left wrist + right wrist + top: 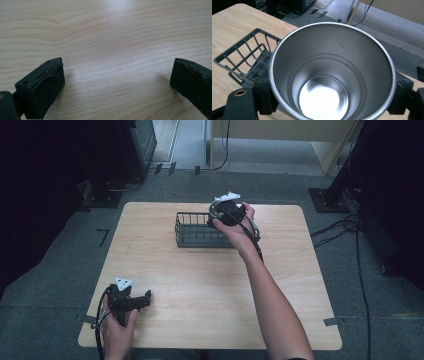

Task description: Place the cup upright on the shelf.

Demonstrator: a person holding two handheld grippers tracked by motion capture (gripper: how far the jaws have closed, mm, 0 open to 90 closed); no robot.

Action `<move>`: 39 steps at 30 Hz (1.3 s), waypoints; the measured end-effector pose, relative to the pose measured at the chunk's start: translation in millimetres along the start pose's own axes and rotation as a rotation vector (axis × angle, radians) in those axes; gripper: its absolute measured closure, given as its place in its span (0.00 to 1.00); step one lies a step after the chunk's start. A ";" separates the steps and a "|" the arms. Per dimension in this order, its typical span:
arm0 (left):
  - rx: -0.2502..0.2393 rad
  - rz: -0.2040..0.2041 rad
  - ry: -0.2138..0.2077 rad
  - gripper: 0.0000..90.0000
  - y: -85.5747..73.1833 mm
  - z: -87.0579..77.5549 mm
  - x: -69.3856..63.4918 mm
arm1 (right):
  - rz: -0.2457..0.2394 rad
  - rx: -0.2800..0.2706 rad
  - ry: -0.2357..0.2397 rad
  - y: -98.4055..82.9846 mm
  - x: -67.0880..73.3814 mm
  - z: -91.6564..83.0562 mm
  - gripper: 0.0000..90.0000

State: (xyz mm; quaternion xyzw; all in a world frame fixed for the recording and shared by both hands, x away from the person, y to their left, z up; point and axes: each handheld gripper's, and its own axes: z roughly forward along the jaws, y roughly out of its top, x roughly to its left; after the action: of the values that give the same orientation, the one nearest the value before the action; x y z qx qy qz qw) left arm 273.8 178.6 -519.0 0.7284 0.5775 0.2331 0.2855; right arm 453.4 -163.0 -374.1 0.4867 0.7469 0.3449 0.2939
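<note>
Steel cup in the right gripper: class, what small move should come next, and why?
Probably lower the cup into the wire basket. The right gripper is shut on it beside the basket's right end. The cup looks empty, and so does the visible part of the basket. The left gripper rests open on the table.

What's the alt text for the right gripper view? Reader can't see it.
An empty, shiny metal cup seen from above its open mouth, clamped between the right claw's two black jaws. Behind it to the left, a dark wire basket sits on the light wooden table, with grey floor and cables beyond.
</note>
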 end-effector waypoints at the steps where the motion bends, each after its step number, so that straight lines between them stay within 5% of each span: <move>1: 0.002 0.002 0.000 0.00 0.0 -0.1 0.1 | 0.000 0.000 0.000 0.0 0.0 0.0 0.20; 14: 0.001 0.002 0.000 0.00 0.0 0.0 0.1 | 0.026 0.021 -0.062 -5.3 -5.1 30.4 0.20; 24: 0.001 0.002 0.000 0.00 0.0 -0.1 0.1 | 0.104 0.057 -0.065 -21.3 -9.0 46.1 0.20; 39: 0.001 0.003 0.000 0.00 0.0 -0.1 0.2 | 0.117 0.076 -0.038 -30.9 -3.9 55.0 0.20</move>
State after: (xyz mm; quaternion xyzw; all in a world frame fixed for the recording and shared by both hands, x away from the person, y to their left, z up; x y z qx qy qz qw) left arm 273.8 178.8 -518.9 0.7293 0.5768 0.2332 0.2846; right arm 481.2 -162.9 -430.8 0.5466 0.7242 0.3235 0.2685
